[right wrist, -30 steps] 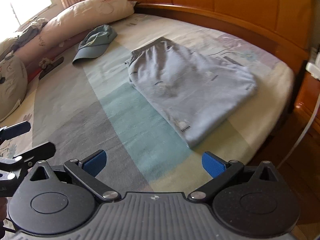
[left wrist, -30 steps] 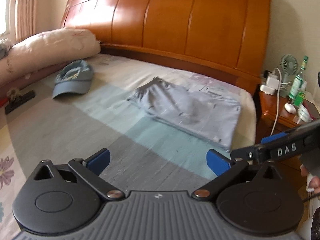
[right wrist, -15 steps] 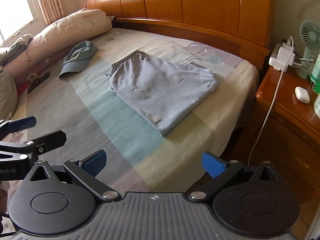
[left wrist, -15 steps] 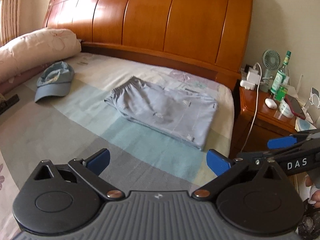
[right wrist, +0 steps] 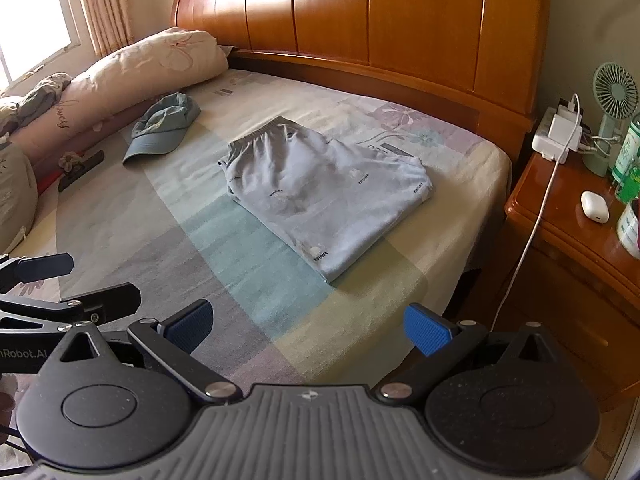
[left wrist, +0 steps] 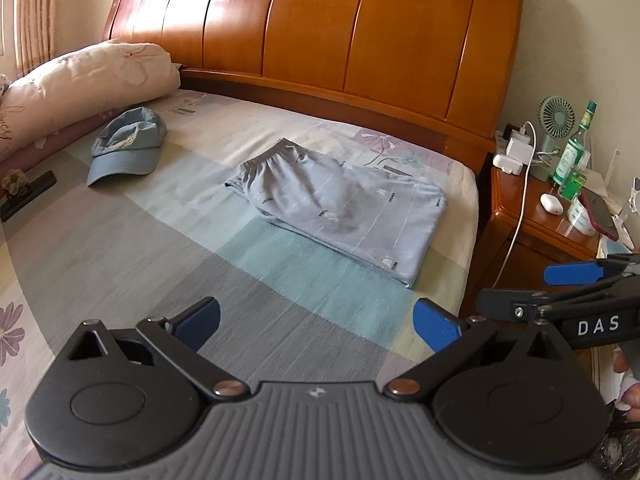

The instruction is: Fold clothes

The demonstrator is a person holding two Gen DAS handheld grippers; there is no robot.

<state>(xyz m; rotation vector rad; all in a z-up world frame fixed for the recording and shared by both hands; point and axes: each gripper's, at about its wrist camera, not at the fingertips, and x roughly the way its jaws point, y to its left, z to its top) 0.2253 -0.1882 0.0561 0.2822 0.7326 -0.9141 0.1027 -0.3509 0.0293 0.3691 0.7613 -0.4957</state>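
Left wrist view
Garment: folded pale blue shorts (left wrist: 340,208) lie flat on the bed sheet (left wrist: 120,248), near the bed's right edge and short of the wooden headboard (left wrist: 320,32)
Garment axis: long axis runs from the gathered waistband at upper left to the folded end at lower right; waistband points toward the headboard side
Garment condition: stacked layers show along the near edge; fabric carries thin pale lines and small dark printed marks; a darker patch sits near the middle; soft creases near the waistband
Left gripper (left wrist: 316,320): blue pads spread wide; nothing between them; held above the sheet, well apart from the shorts
Right gripper (left wrist: 532,286): enters at the right edge, seen side-on; its fingers stand apart and empty
Surroundings: blue cap (left wrist: 128,148) lies left of the shorts, apart from them; floral bolster (left wrist: 80,84) along the left

Right wrist view
Garment: the shorts (right wrist: 324,196) sit mid-bed toward the right edge; same diagonal lie, waistband at upper left, folded corner nearest the camera at lower right
Garment condition: roughly rectangular; edges fairly even; small lettering printed across the cloth
Right gripper (right wrist: 308,324): pads wide apart; holding nothing; clear of the garment
Left gripper (right wrist: 76,280): at the left edge, fingers parted, empty
Surroundings: nightstand (right wrist: 568,248) to the right; white cable (right wrist: 536,216) hangs over its edge
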